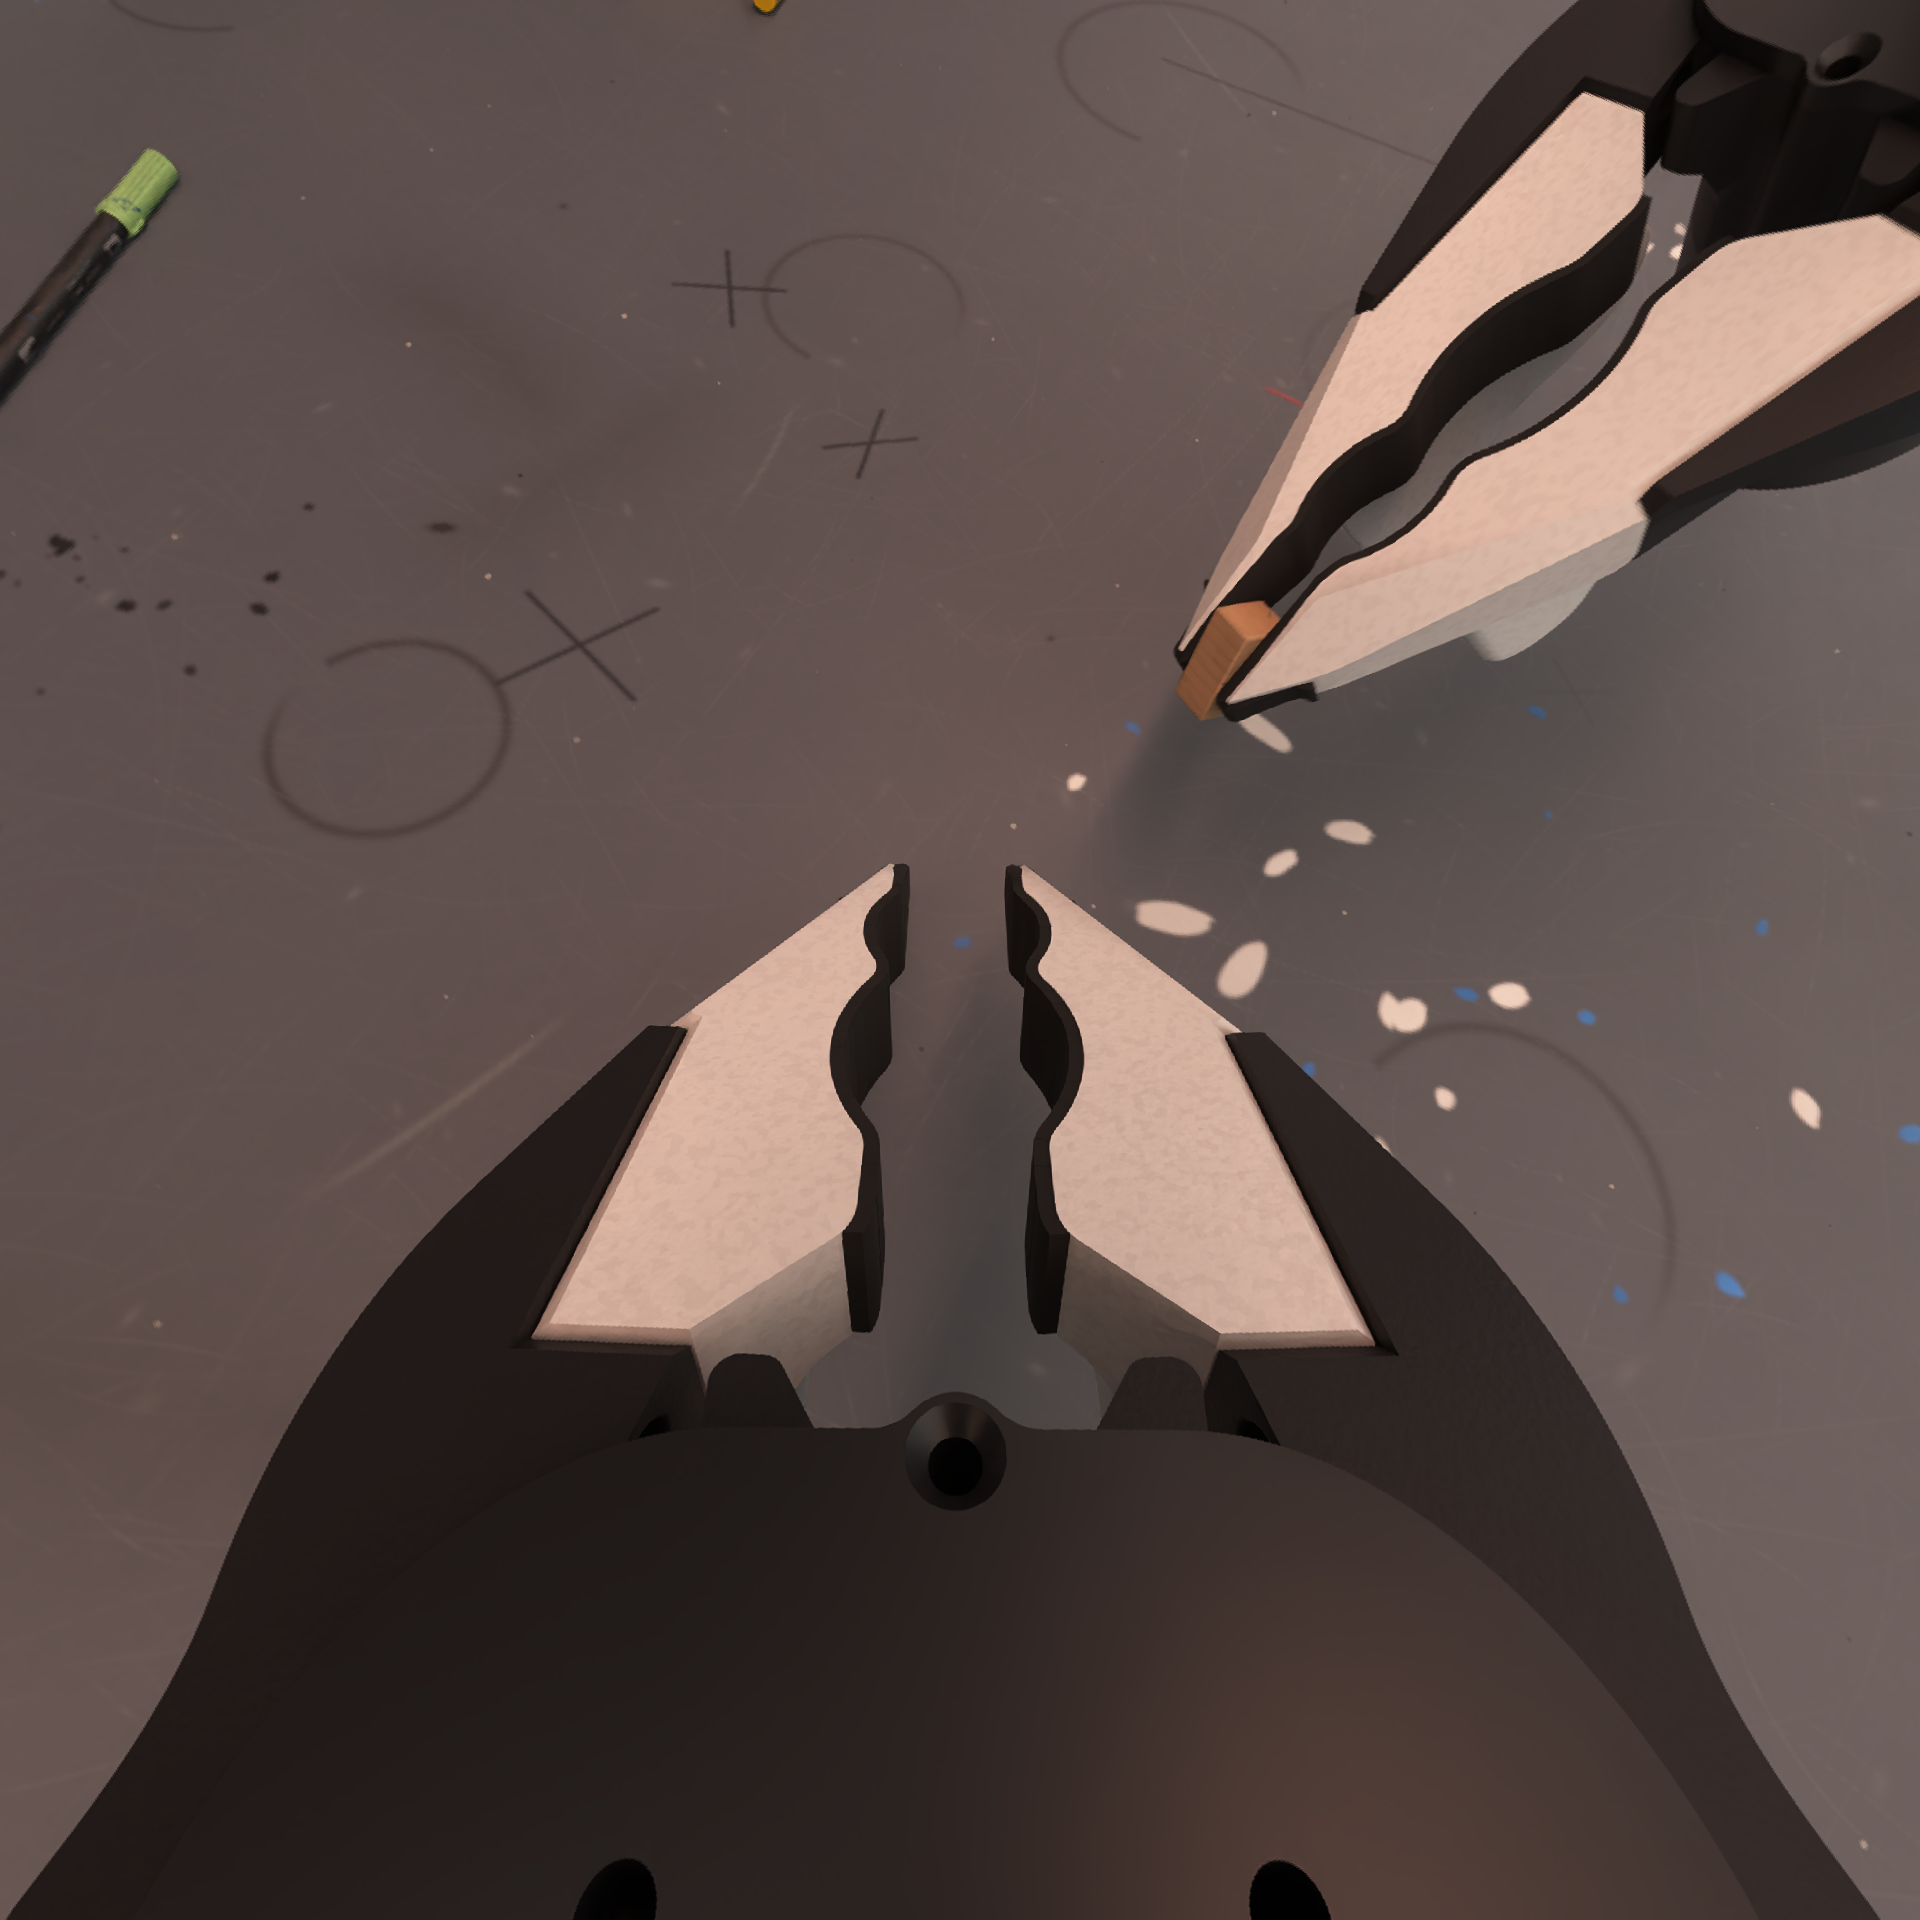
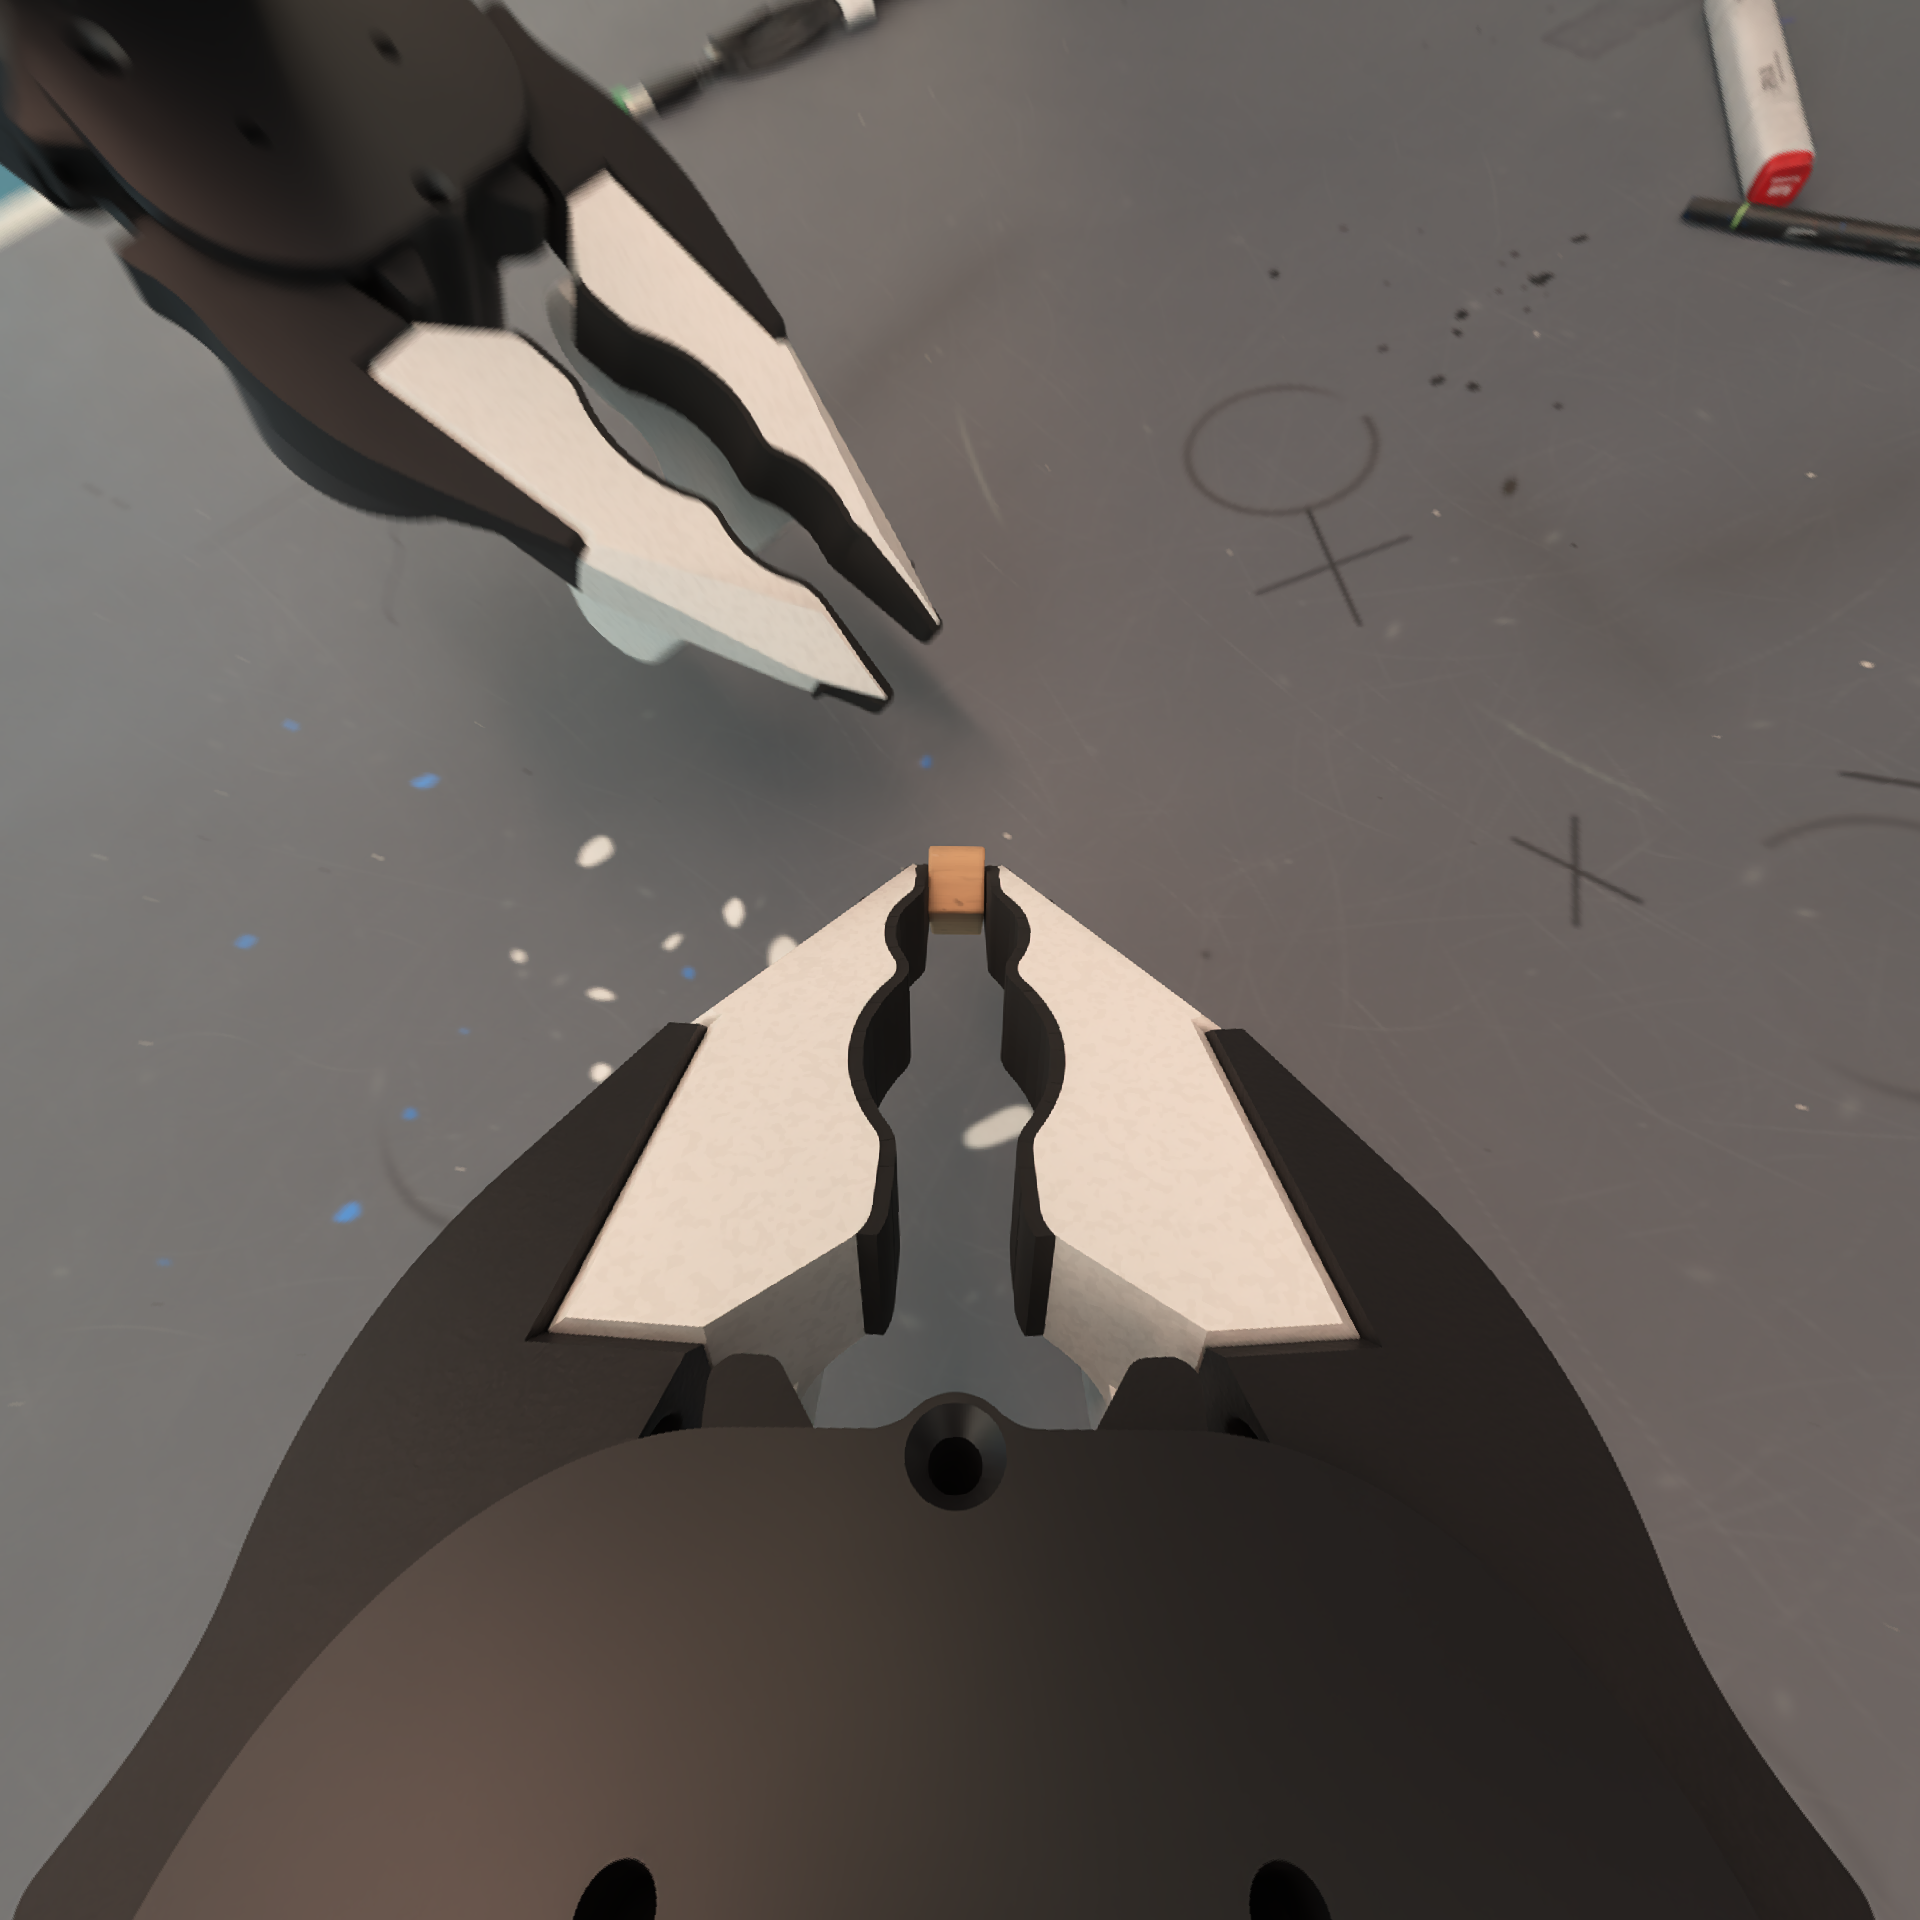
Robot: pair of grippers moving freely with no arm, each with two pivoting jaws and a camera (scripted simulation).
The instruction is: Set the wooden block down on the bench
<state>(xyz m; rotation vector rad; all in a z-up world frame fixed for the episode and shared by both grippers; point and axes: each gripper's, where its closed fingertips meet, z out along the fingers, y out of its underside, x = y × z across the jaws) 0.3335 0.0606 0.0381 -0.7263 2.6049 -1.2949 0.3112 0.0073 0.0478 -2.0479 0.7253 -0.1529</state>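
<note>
Right gripper (image 2: 956, 883) pinches the block (image 2: 956, 881) at its fingertips, low over the bench (image 2: 1351, 935).

Left wrist view: the left gripper (image 1: 956, 883) hangs over the grey bench (image 1: 520, 987), its fingers slightly apart with nothing between them; to the upper right, the right gripper (image 1: 1226, 675) grips the block (image 1: 1224, 657) beside white paint flecks (image 1: 1174, 916). A green-capped pen (image 1: 94, 249) lies far left. Right wrist view: the block sits clamped between the tips; the left gripper (image 2: 909, 665) hovers at upper left; a white marker (image 2: 1756, 94) lies far right.

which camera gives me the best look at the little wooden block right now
The left wrist view. It shows the wooden block from the side, with several faces visible, pinched at the tips of the right gripper just above the bench. The right wrist view shows only a small end of the block between its own jaws.
</note>
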